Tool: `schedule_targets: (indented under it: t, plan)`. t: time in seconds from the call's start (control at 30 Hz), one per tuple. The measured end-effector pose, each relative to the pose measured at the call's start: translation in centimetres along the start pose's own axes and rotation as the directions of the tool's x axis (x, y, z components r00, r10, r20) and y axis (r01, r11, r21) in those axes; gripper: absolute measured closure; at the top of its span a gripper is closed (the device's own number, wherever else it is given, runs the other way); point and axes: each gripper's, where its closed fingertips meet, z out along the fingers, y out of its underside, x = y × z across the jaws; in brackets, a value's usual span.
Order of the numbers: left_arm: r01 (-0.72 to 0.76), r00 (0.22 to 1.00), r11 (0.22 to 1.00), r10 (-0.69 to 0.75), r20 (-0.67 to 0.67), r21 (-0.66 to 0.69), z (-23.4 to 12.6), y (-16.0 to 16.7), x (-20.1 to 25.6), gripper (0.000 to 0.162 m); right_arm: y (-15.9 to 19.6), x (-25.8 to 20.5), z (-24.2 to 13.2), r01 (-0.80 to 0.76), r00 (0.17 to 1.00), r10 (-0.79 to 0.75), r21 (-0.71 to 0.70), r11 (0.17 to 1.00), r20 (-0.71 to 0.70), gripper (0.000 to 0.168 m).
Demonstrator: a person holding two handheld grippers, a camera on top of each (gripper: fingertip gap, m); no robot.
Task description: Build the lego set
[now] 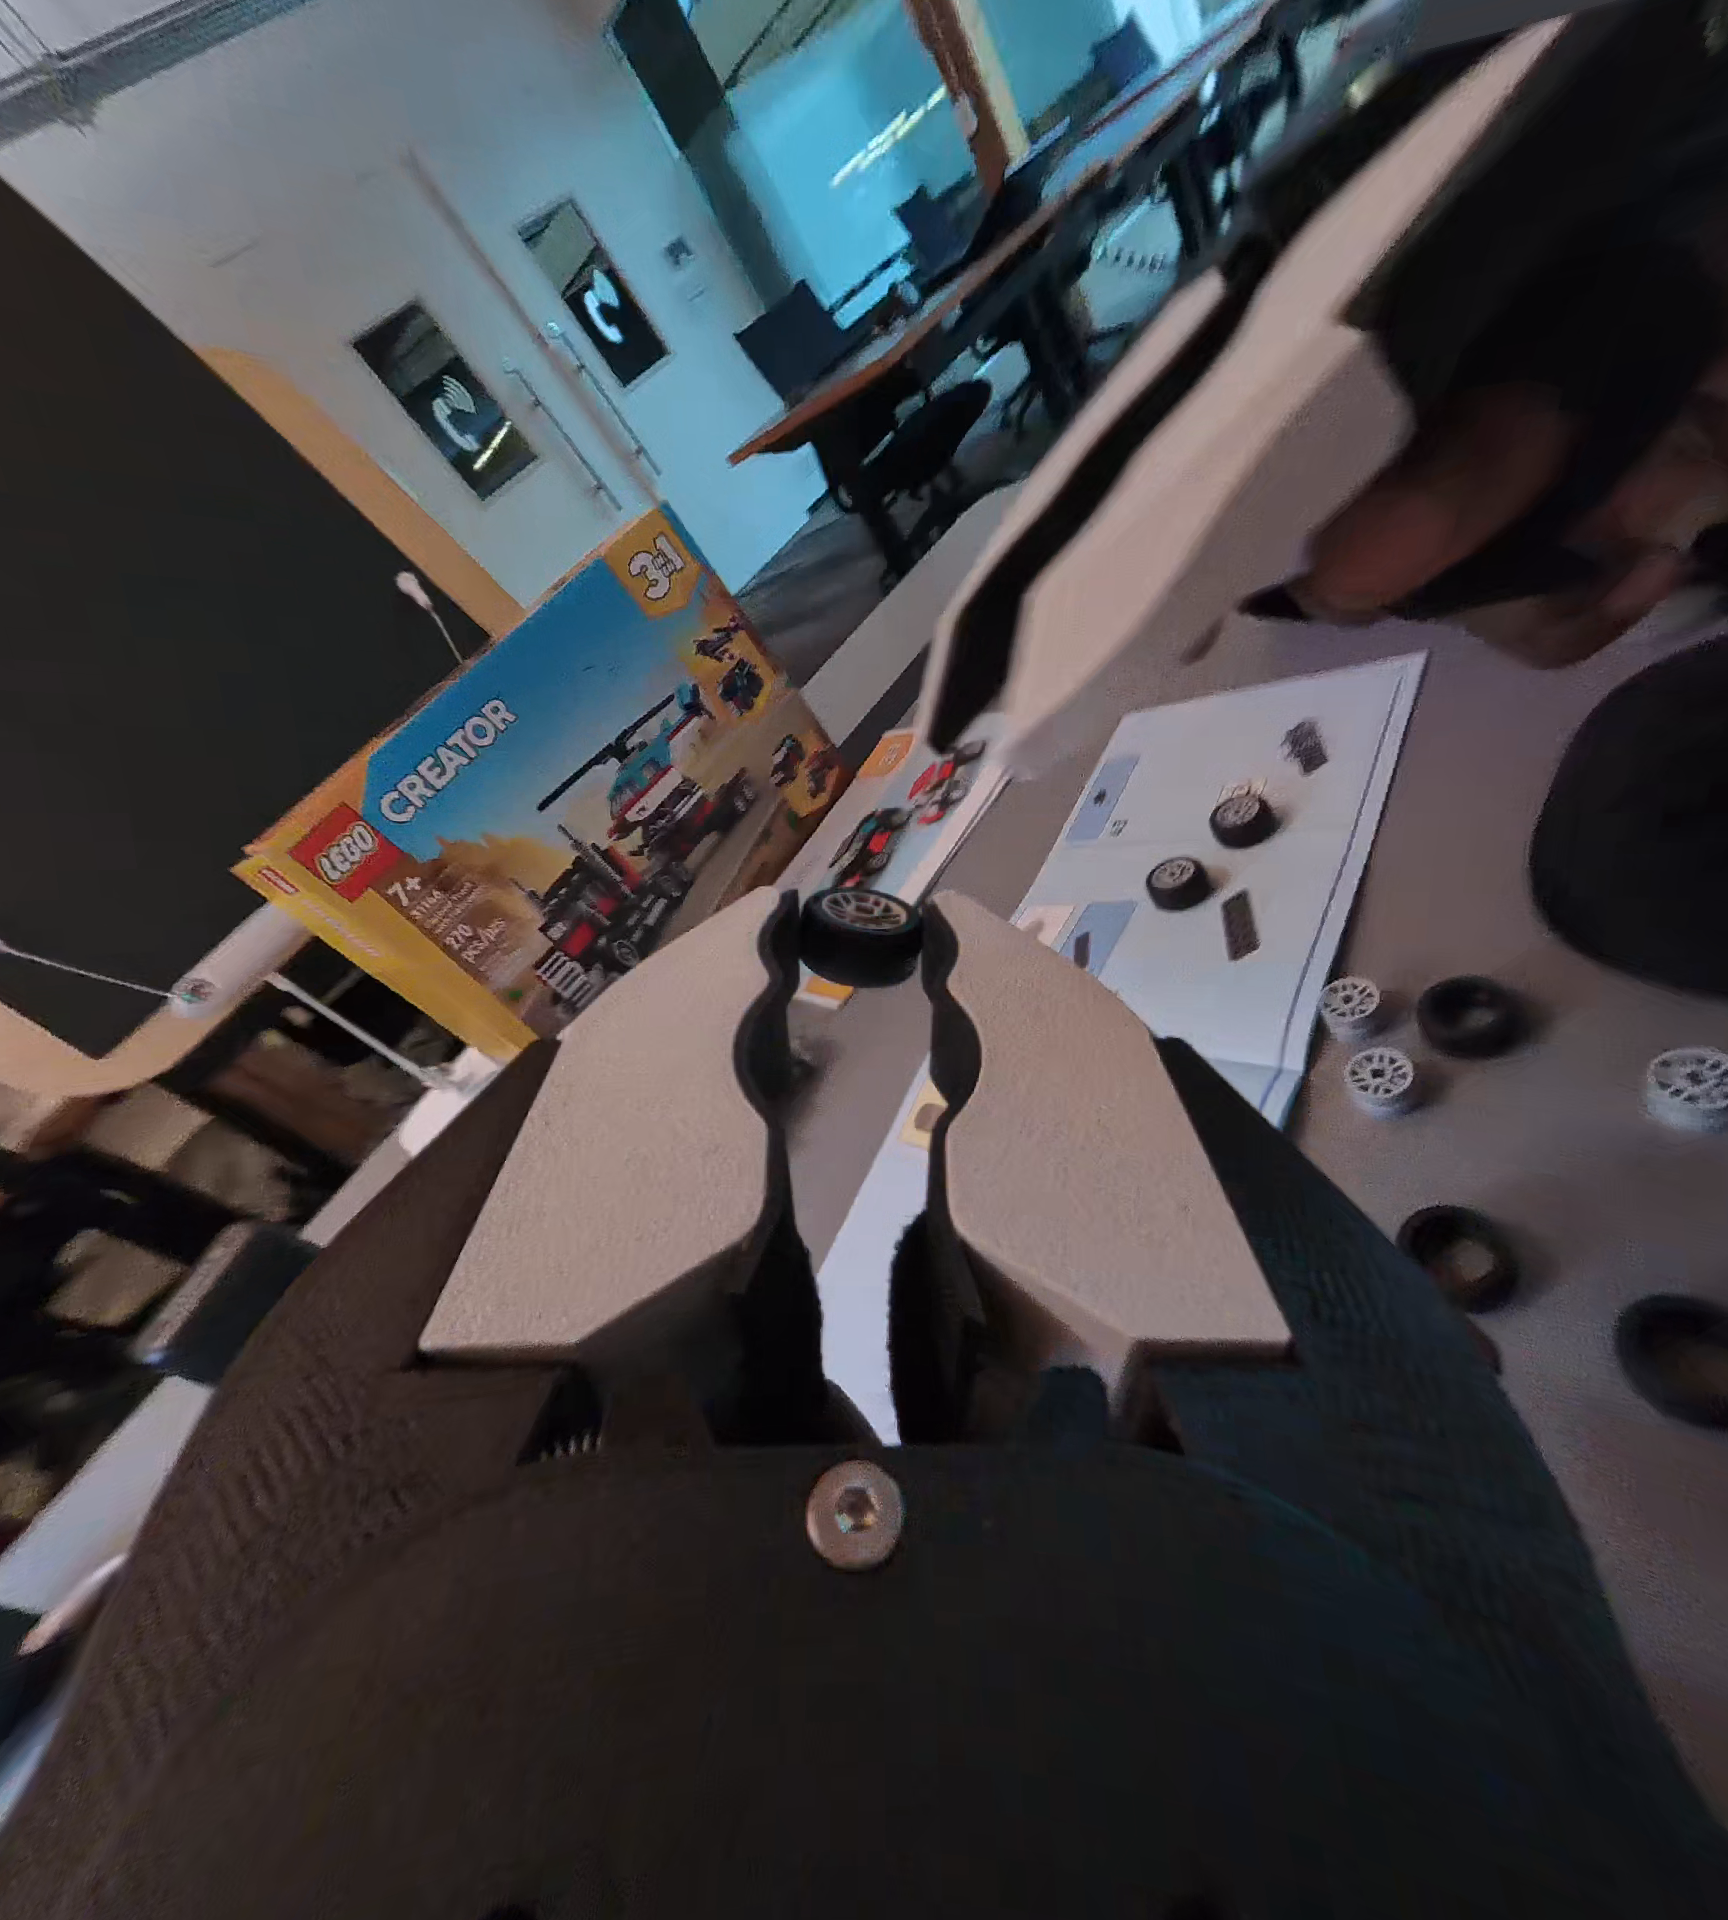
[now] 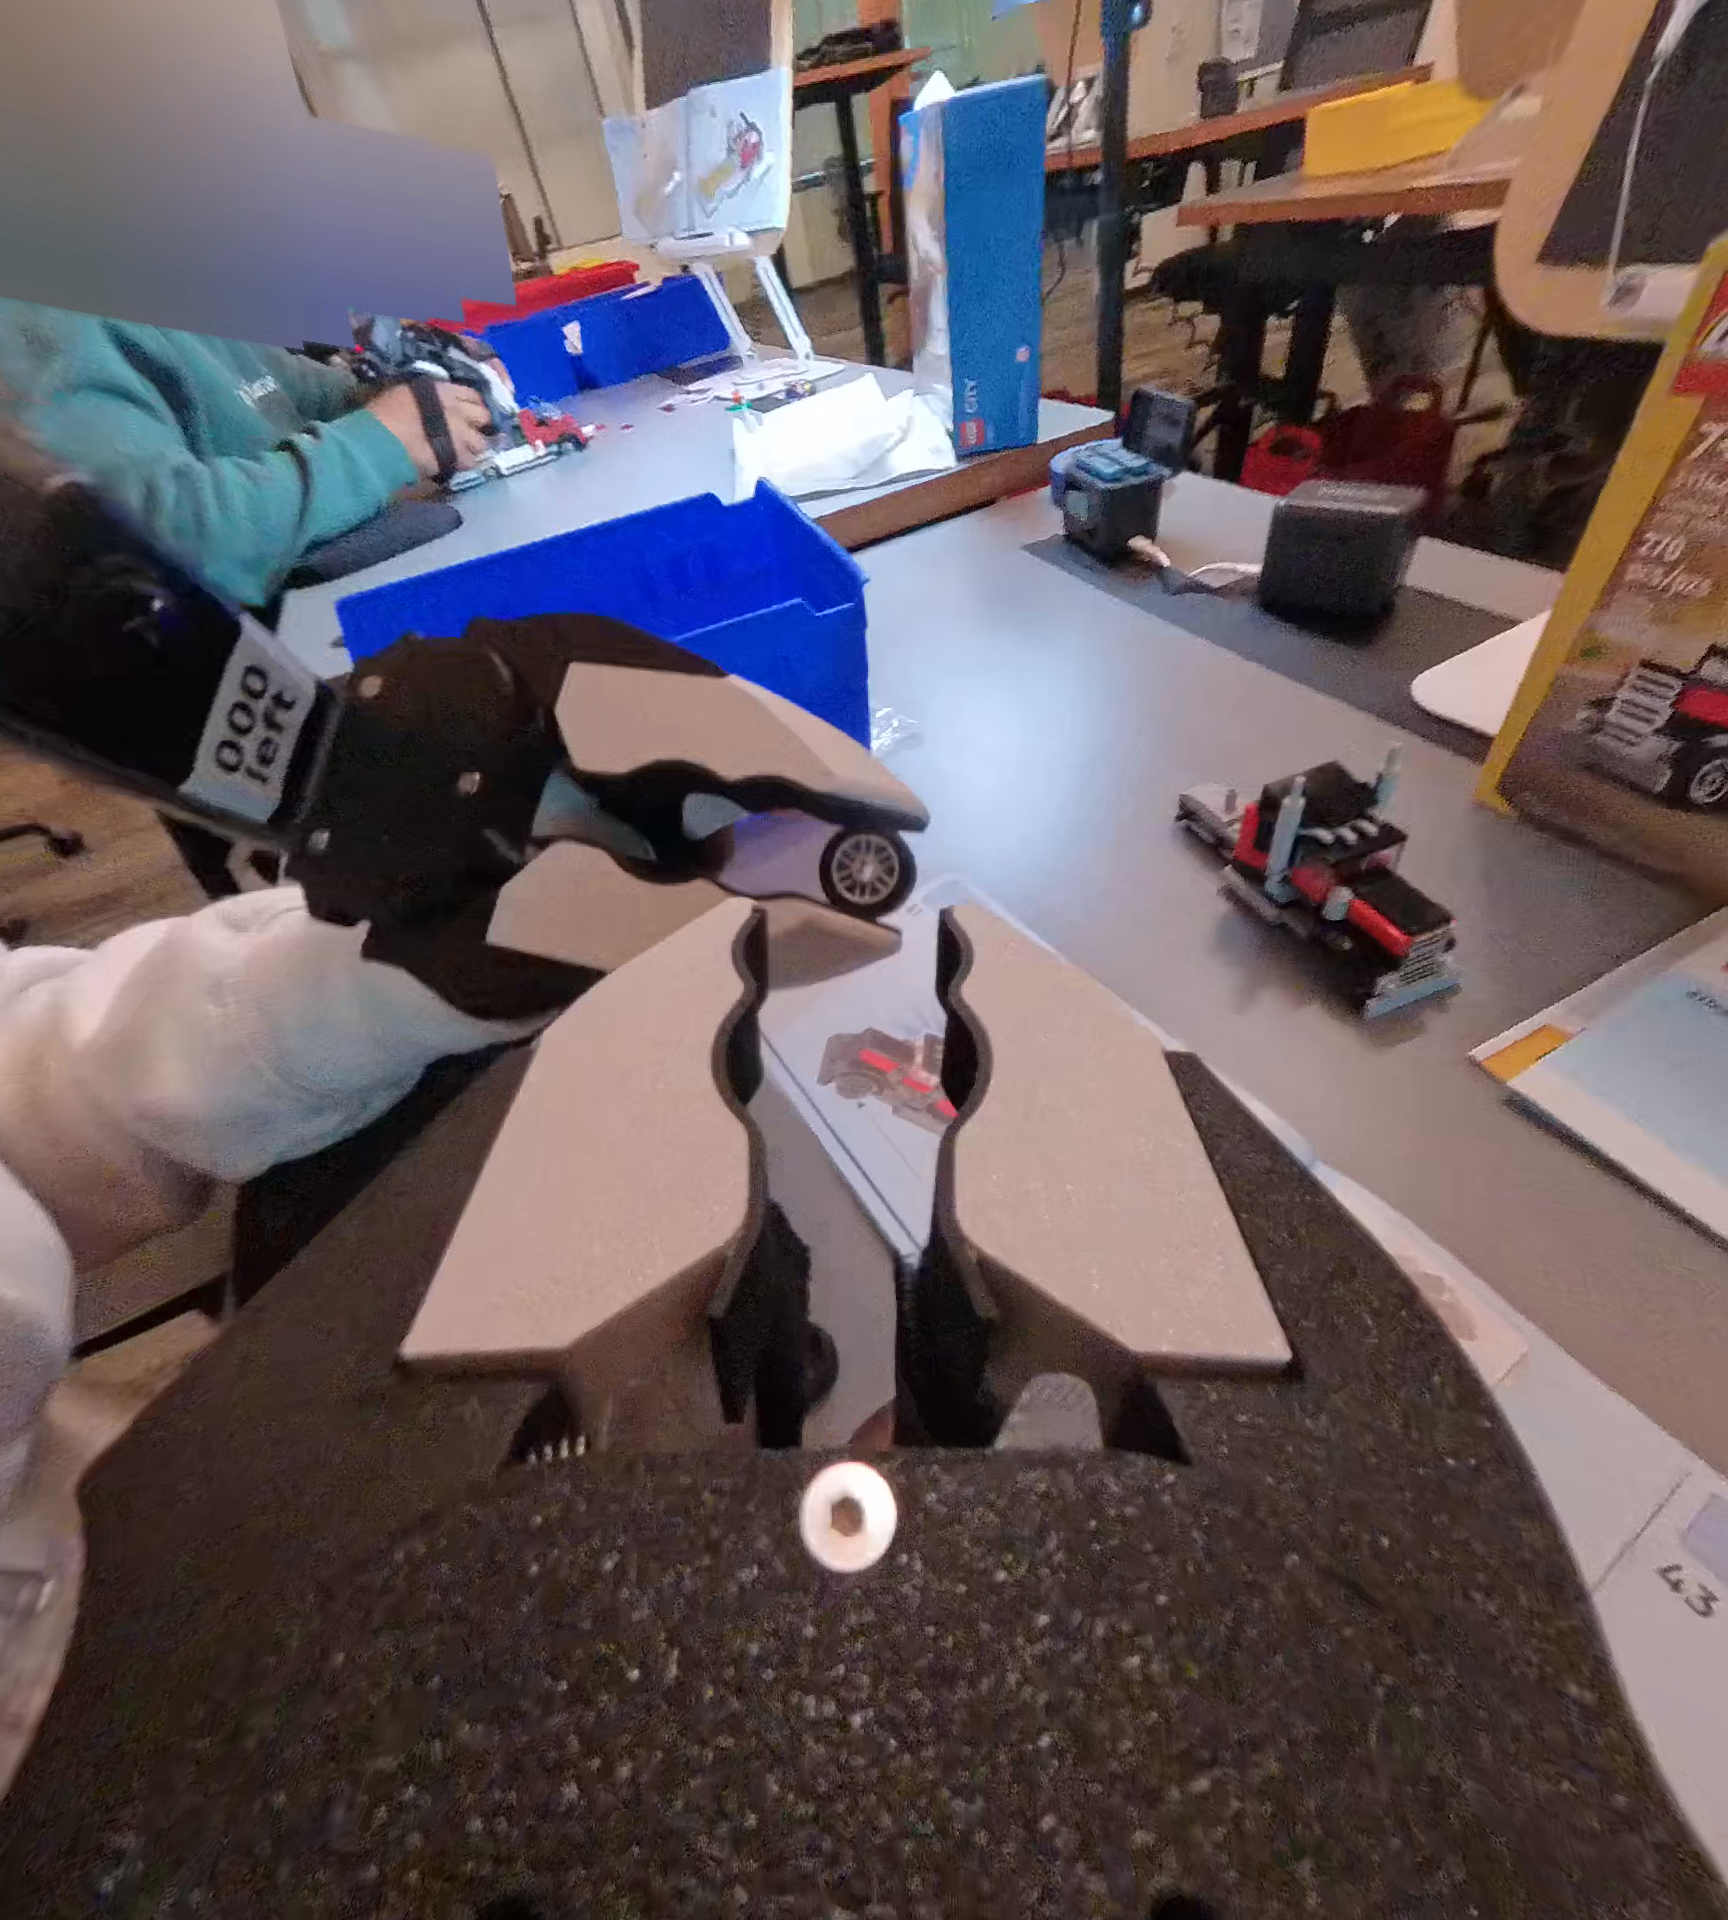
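The left tool (image 1: 860, 935) grips one assembled wheel (image 1: 860, 933), a black tyre on a grey rim, between its fingertips, raised above the worktop (image 1: 1566, 1507). In the right wrist view this wheel (image 2: 867, 871) is just beyond the tips of the right tool (image 2: 852, 930), a little to the left. The right tool is open and holds nothing; its fingers stand apart above an instruction booklet (image 2: 881, 1101).

In the left wrist view, two more assembled wheels (image 1: 1242, 821) lie on an open booklet page (image 1: 1359, 748), with two small dark plates (image 1: 1237, 925) near them. To the right of the page, on the bare worktop, lie three grey rims (image 1: 1698, 1086) and three loose black tyres (image 1: 1471, 1016), all apart from each other.

The partly built truck (image 2: 1327, 883) stands far right of the right tool, well apart, with free grey surface between them. The set box (image 2: 1691, 540) stands behind the truck, and a blue bin (image 2: 631, 592) stands far left.
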Motion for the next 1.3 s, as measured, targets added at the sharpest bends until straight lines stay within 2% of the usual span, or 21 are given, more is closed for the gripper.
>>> schedule_targets:
  t: [0.07,0.2,0.27,0.33,0.37,0.43,0.47,0.53,0.6,0.67,0.8,0.9,0.97,1.1,1.2,1.3]
  plan:
    - [-0.072,0.997,0.997,0.073,0.039,-0.042,0.3,0.3,0.3,0.139,0.0,0.1,0.7,0.028,0.999,-0.028,0.005,1.000,-0.041,0.141]
    - [-0.171,0.984,0.983,0.174,0.048,-0.066,0.5,0.3,0.8,0.139,1.5,0.5,2.6,-0.021,0.999,0.018,-0.065,0.998,-0.047,0.137]
    - [-0.200,0.978,0.977,0.204,0.045,-0.072,0.5,0.3,1.1,0.139,1.9,0.4,3.0,-0.015,1.000,0.013,-0.082,0.997,-0.026,0.147]
    - [-0.185,0.982,0.980,0.187,0.008,-0.077,0.6,0.6,1.4,0.139,2.4,0.7,2.8,0.029,1.000,-0.030,-0.133,0.991,-0.007,0.147]
    - [-0.124,0.992,0.988,0.122,-0.026,-0.088,0.5,1.1,1.5,0.130,2.6,1.7,2.4,0.043,0.998,-0.050,-0.158,0.987,-0.036,0.147]
    - [0.116,0.989,0.983,-0.128,-0.080,-0.143,-0.1,2.7,1.1,0.099,4.5,4.2,1.2,0.090,0.993,-0.109,-0.289,0.953,-0.050,0.147]
    - [0.264,0.952,0.951,-0.284,-0.116,-0.161,-0.7,3.3,0.9,0.095,6.4,4.7,0.6,0.091,0.995,-0.099,-0.400,0.912,0.000,0.147]
    - [0.533,0.807,0.833,-0.553,-0.206,-0.148,-2.3,2.9,0.9,0.092,10.3,5.2,-0.2,0.105,0.994,-0.075,-0.583,0.805,0.075,0.146]
    - [0.675,0.687,0.728,-0.679,-0.257,-0.120,-3.8,2.2,0.6,0.092,13.0,5.7,-0.4,0.179,0.983,-0.148,-0.700,0.691,0.105,0.146]
    - [0.713,0.651,0.692,-0.714,-0.260,-0.115,-4.9,2.1,0.6,0.092,14.0,5.6,0.1,0.233,0.971,-0.191,-0.727,0.646,0.141,0.146]
    - [0.676,0.686,0.719,-0.693,-0.220,-0.161,-6.0,3.1,1.5,0.092,13.6,5.3,1.6,0.221,0.975,-0.161,-0.689,0.690,0.152,0.146]
    - [0.663,0.694,0.725,-0.688,-0.210,-0.184,-6.3,3.6,2.0,0.092,13.4,6.0,1.4,0.234,0.972,-0.183,-0.714,0.660,0.149,0.146]
    - [0.655,0.702,0.731,-0.682,-0.205,-0.191,-6.5,3.7,2.1,0.093,11.8,7.4,-0.4,0.227,0.970,-0.215,-0.712,0.664,0.109,0.146]
    - [0.639,0.732,0.752,-0.659,-0.174,-0.164,-7.1,3.8,1.5,0.095,9.0,11.8,-7.3,0.038,0.979,-0.163,-0.683,0.729,-0.119,0.146]
    - [0.647,0.734,0.751,-0.660,-0.160,-0.131,-7.2,3.8,1.0,0.098,9.7,11.8,-9.9,-0.035,0.983,-0.096,-0.675,0.737,-0.155,0.146]
    - [0.664,0.718,0.737,-0.676,-0.166,-0.130,-6.8,3.7,0.9,0.099,12.4,11.1,-9.9,-0.025,0.986,-0.105,-0.731,0.682,-0.133,0.146]
